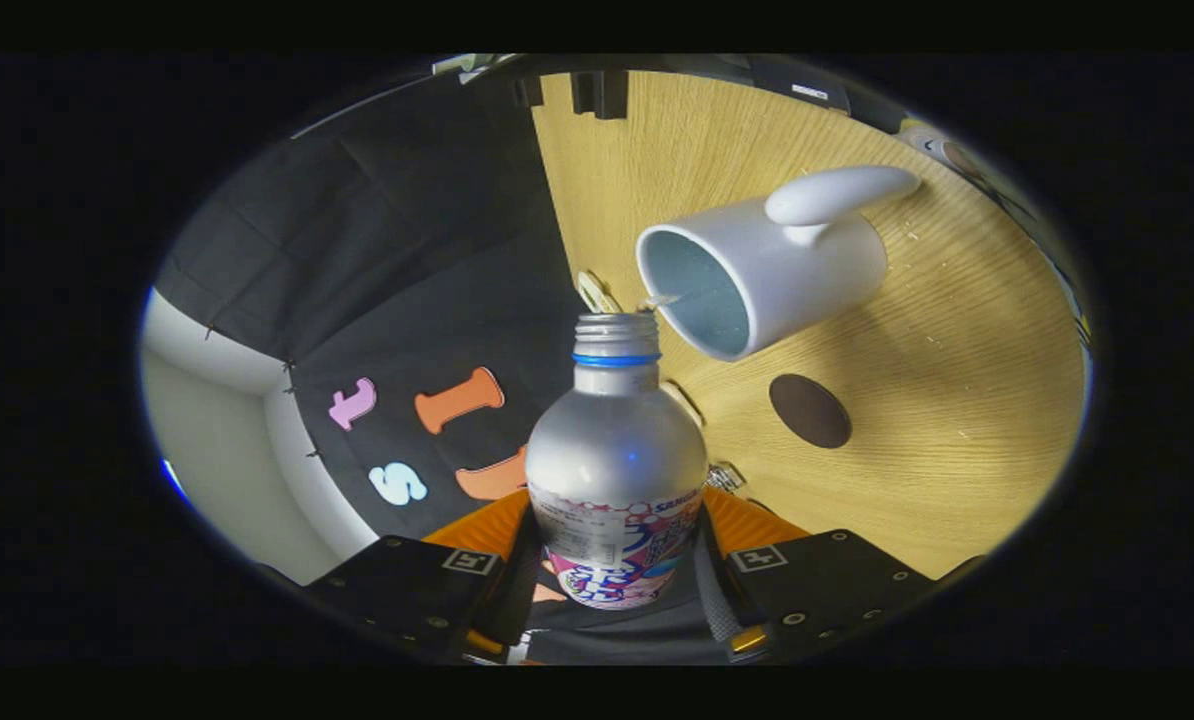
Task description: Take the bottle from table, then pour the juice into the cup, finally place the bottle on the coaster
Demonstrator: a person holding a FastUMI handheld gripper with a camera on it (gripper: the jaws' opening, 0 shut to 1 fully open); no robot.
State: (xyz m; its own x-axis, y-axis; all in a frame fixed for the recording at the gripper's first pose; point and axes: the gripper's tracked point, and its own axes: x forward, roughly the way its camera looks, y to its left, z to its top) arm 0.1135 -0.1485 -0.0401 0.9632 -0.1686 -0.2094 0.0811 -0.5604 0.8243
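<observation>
Staged recording booth, not a lived-in room. Black cloth wall (397,250) hung in creased panels beyond the jaws, meeting a plain pale wall (207,430). Light wood-grain table (957,400) ahead of the jaws, bare but for a few household props, with small printed marker tags (725,476) stuck on it.

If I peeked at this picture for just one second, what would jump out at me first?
The silver bottle jumps out first: the gripper holds it between its fingers, cap off, tipped toward the white cup just past its mouth. A thin stream of juice runs from the mouth into the cup. Next you'd spot the dark round coaster on the wooden table beside the bottle.
</observation>
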